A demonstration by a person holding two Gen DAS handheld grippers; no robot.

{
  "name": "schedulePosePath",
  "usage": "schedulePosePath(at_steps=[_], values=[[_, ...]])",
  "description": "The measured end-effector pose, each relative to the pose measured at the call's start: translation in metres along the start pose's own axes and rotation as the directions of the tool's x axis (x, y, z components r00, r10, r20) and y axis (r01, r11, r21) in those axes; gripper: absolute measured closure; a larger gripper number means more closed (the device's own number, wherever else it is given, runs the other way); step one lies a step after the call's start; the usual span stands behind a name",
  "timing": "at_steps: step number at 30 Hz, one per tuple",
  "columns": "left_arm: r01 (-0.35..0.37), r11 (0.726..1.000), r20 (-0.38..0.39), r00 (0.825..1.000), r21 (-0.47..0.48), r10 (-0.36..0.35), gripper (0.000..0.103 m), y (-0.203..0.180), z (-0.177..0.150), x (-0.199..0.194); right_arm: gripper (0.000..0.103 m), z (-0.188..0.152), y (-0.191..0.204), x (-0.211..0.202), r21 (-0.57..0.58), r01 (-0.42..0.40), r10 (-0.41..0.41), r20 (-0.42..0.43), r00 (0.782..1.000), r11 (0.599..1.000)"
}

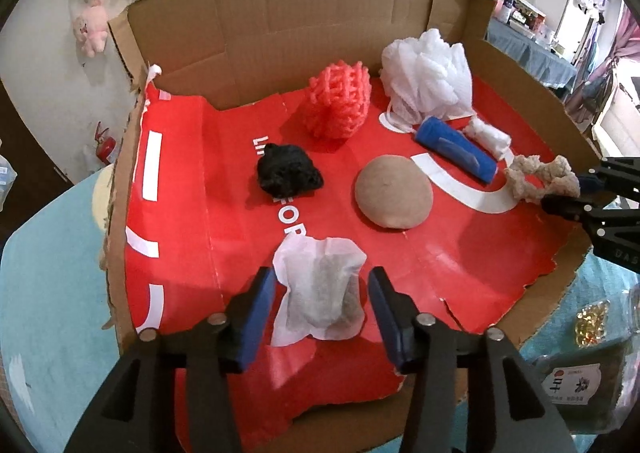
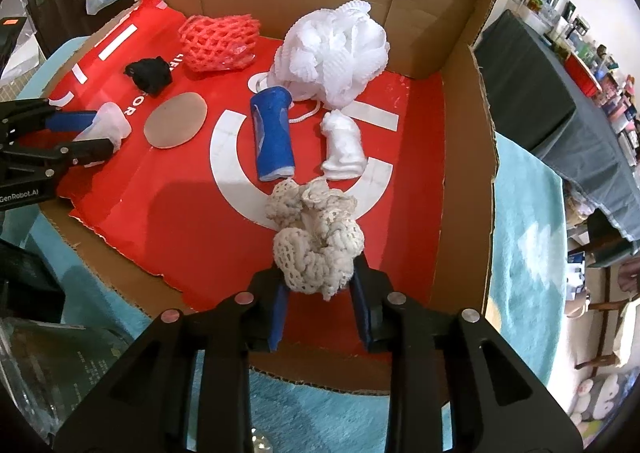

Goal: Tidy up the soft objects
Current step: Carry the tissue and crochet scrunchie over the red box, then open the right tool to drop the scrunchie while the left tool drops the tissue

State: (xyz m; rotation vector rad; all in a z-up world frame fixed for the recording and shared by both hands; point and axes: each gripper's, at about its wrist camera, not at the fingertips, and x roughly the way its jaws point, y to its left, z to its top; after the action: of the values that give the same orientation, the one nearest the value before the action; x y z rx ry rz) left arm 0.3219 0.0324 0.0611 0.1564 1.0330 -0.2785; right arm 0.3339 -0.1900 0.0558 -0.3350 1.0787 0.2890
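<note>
With the left gripper (image 1: 322, 307) spread wide around the white sachet (image 1: 322, 293) on the red sheet (image 1: 460, 253), and the cream crocheted scrunchie (image 2: 316, 241) bracketed by the right gripper (image 2: 320, 287), firmness unclear, both are best closed gently at mid-body.

Place: a lived-in home room
Signs: pink plush toy (image 1: 91, 29) on wall, cluttered shelves (image 2: 592, 49), cloth-draped table (image 2: 560, 121)

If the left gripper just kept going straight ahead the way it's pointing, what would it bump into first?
The white sachet, which already sits between the open fingers of the left gripper. Beyond it, probably the tan round pad, though depth is hard to judge in this fisheye view.
</note>
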Motion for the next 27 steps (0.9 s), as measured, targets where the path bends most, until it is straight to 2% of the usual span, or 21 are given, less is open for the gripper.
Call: schedulePosePath(at_steps=[5,7,9,11,12,15,20,27], values=[[0.005,1.0,0.047,0.999,0.025,-0.006,0.032,-0.007,-0.002,-0.014,0.076,-0.001,-0.003,-0.005,0.022,-0.017,0.017,0.004,1.0,1.0],[-0.015,0.999,0.07,0.997,0.033,0.013,0.023,-0.009,-0.004,-0.022,0.076,-0.002,-0.003,-0.008,0.026,-0.015,0.015,0.006,1.0,1.0],[-0.023,0.999,0.098,0.995,0.036,0.02,0.021,-0.01,-0.005,-0.031,0.073,-0.003,-0.003,-0.011,0.03,-0.015,0.015,0.009,1.0,0.999],[-0.022,0.999,0.114,0.993,0.032,0.019,0.02,-0.01,-0.007,-0.04,0.051,-0.005,-0.003,-0.017,0.037,-0.015,0.015,0.02,1.0,0.999],[-0.022,0.999,0.124,0.992,0.025,0.019,0.019,-0.009,-0.008,-0.044,0.031,-0.006,-0.002,-0.021,0.035,-0.015,0.014,0.036,0.999,0.999],[-0.018,1.0,0.155,0.988,0.002,0.017,0.017,-0.007,-0.01,-0.054,0.029,-0.009,0.003,-0.034,0.017,0.016,-0.017,0.076,0.997,1.0],[-0.01,0.999,0.221,0.975,-0.036,0.017,0.009,-0.008,-0.016,-0.082,0.029,-0.015,0.005,-0.056,0.037,0.009,-0.013,0.112,0.994,0.999],[-0.012,0.998,0.332,0.943,-0.066,0.034,0.001,-0.018,-0.04,-0.13,0.029,-0.032,0.013,-0.097,0.057,0.016,-0.026,0.191,0.981,0.998]])
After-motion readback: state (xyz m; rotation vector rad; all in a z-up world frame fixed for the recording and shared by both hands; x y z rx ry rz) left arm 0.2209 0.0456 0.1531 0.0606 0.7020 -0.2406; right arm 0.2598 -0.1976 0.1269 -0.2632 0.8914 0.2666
